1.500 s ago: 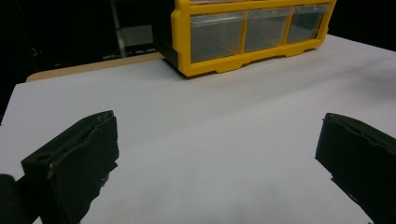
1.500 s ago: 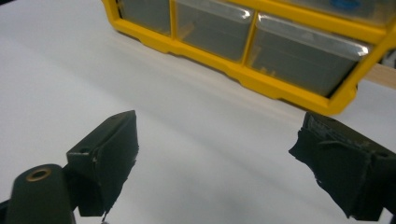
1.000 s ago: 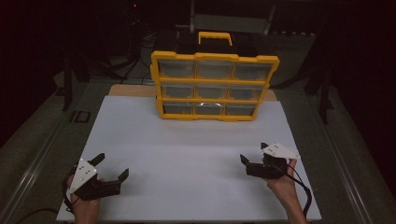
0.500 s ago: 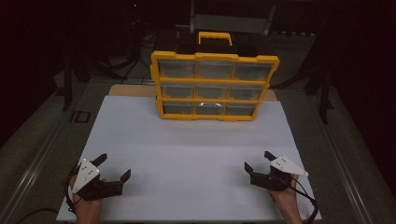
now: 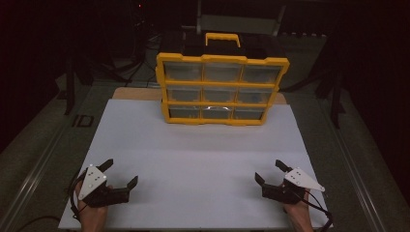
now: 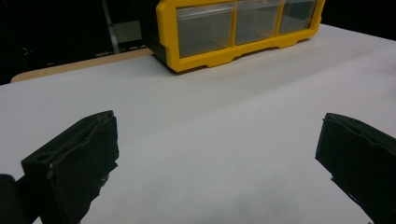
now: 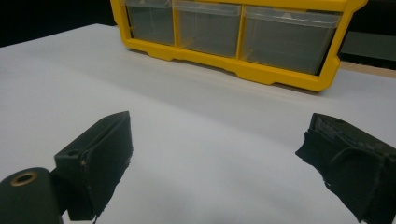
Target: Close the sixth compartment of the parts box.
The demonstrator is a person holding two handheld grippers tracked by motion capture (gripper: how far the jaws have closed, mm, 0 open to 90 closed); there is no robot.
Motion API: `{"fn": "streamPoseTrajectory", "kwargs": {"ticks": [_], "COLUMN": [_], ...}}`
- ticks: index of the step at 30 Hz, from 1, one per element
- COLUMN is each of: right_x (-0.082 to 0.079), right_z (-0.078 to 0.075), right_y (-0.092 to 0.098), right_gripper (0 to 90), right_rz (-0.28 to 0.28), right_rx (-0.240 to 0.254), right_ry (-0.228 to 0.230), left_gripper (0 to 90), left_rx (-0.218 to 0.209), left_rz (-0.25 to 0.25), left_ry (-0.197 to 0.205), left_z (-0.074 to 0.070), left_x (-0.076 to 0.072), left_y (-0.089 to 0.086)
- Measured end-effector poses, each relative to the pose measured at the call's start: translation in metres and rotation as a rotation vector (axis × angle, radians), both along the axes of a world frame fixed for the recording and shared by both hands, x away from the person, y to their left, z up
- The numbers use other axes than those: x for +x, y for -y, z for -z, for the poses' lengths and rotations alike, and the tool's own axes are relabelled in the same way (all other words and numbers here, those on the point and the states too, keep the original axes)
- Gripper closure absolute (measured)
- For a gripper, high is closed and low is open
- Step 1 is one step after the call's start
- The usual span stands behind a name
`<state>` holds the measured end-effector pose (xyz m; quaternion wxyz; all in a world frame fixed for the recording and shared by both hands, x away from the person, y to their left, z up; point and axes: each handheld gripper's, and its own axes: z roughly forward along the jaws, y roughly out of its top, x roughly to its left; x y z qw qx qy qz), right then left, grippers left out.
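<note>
Standing at the upper centre of the high view, the yellow drawer cabinet rests upright at the far edge of the white tabletop, well apart from both grippers. If a reach goes in fast and high, a jaw could likely strike the cabinet's face and push it back or tip it, since nothing braces it from behind. The left gripper sits low at the lower left of the frame, jaws spread wide and empty, angled toward the right. The right gripper rests at the lower right, jaws likewise apart and empty, pointed up and leftward; each hand holds its gripper near the tabletop's near edge.
</note>
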<state>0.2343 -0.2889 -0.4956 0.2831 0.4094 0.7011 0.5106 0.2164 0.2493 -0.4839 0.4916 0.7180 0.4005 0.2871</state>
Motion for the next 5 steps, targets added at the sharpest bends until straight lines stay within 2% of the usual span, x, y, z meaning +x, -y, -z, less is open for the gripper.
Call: {"fn": "streamPoseTrajectory", "kwargs": {"ticks": [5], "right_x": [-0.0008], "right_z": [-0.0001], "right_y": [0.0031], "right_gripper": [7.8], "right_rz": [-0.002], "right_rx": [0.008], "right_ry": [0.008], "left_gripper": [0.0], "left_rx": [0.003], "left_rz": [-0.001], "left_ry": [-0.001], "left_z": [0.0001], "left_x": [-0.0001], "left_y": [0.0004]}}
